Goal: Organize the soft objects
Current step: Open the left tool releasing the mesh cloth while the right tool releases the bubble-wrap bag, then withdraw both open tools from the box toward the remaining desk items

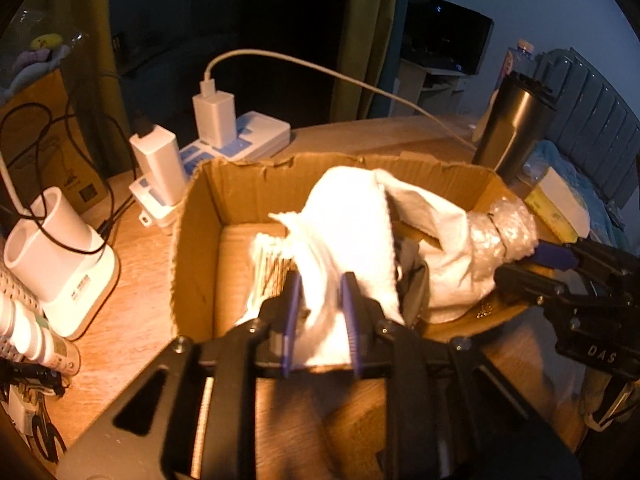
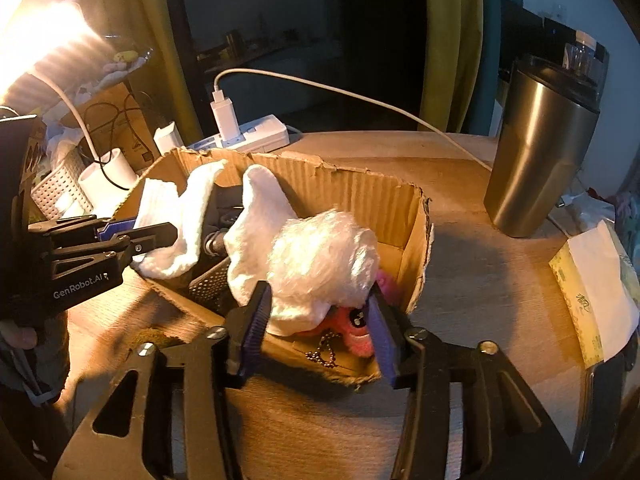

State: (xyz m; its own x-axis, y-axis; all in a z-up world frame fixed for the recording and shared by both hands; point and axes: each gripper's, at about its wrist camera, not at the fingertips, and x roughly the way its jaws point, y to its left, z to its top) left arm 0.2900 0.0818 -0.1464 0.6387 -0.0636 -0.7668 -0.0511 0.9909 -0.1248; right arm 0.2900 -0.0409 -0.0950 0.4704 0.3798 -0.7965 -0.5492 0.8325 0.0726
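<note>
An open cardboard box (image 1: 200,216) (image 2: 360,192) stands on the wooden table. My left gripper (image 1: 320,288) (image 2: 160,236) is shut on a white sock (image 1: 344,220) (image 2: 176,224) over the box's near edge. My right gripper (image 2: 316,308) (image 1: 532,256) is shut on a wad of clear bubble wrap (image 2: 324,260) (image 1: 504,232) at the box's right edge. A second white sock (image 2: 256,216) (image 1: 436,232) drapes under the wrap. A pink plush toy (image 2: 356,328) with a ball chain lies in the box below the wrap. A dark mesh item (image 2: 208,284) lies in the box too.
A steel tumbler (image 1: 508,120) (image 2: 536,152) stands behind the box at the right. A white power strip with chargers and cable (image 1: 224,128) (image 2: 244,132) sits behind the box. A white holder (image 1: 52,248) and tubes are at the left. A yellow packet (image 2: 592,292) lies at the right.
</note>
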